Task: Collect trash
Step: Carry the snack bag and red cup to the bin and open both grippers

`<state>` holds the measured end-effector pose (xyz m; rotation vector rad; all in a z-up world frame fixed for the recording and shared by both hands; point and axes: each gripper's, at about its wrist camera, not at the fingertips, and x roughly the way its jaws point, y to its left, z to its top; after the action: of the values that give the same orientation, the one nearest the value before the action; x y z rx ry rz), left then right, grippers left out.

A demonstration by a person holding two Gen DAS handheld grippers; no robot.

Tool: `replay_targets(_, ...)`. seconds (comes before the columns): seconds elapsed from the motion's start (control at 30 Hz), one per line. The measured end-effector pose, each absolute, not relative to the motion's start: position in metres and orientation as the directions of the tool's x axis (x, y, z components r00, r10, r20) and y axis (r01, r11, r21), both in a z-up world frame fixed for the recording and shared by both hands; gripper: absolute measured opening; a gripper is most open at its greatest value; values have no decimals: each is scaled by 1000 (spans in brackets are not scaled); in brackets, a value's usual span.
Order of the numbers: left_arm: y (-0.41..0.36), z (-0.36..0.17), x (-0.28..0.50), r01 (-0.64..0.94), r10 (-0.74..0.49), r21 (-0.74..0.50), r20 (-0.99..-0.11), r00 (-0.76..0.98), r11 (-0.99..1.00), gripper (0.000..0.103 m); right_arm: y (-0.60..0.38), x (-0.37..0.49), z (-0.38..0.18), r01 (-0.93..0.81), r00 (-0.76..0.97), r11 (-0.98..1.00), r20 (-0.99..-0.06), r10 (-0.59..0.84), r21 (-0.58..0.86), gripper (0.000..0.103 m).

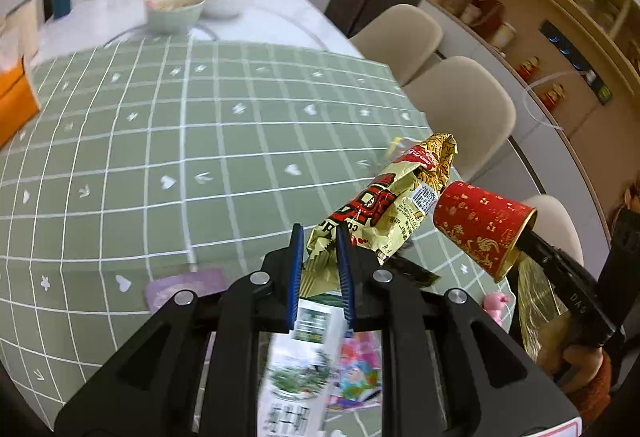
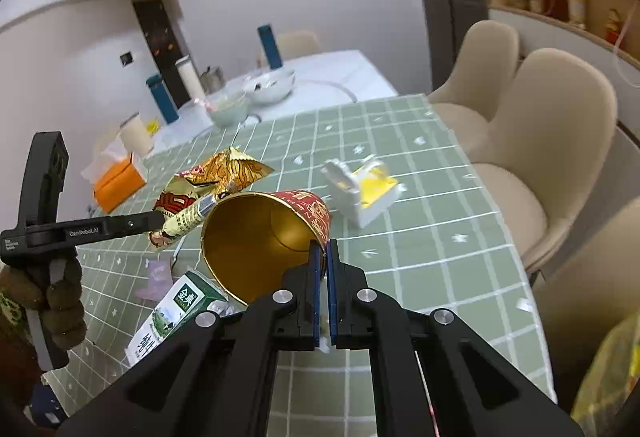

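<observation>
The left tongs [image 1: 320, 237] are closed on the crimped lower edge of a crumpled gold-and-red foil snack wrapper [image 1: 394, 203], which is held up over the desk [image 1: 160, 141]; the pinched part is hidden between the blue pads. The right tongs [image 2: 324, 249] are clamped on the thin rim of a red paper cup with gold print and a glossy gold lining [image 2: 256, 237], tipped on its side with its mouth toward the right wrist camera, raised just beside the wrapper. Whether cup and wrapper touch cannot be told. Beneath the tongs a green-and-white milk carton [image 2: 172, 313] lies on the desk, blurred and partly covered by the tong frames in both views. A white-and-yellow crumpled paper box [image 2: 364, 189] lies farther out on the sage-green checked tablecloth [image 2: 420, 237]. An orange tissue box [image 2: 118, 183] is cut off at the left edge in the left wrist view. Two pale ceramic bowls [image 1: 176, 9] at the far end are blurred, their contents indistinct.
</observation>
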<state>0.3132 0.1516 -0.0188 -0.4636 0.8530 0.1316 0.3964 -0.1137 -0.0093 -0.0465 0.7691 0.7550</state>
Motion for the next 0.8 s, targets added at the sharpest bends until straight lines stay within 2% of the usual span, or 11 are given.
replay_targets(0.5, 57, 40, 318, -90, -139, -285, -691, 710, 954, 16, -229, 348, 40, -516, 669, 848, -564, 484, 116, 5)
replay_targets(0.8, -26, 84, 338, 84, -234, -260, -627, 743, 962, 16, -330, 317, 69, -336, 808, 938, -485, 333, 84, 5)
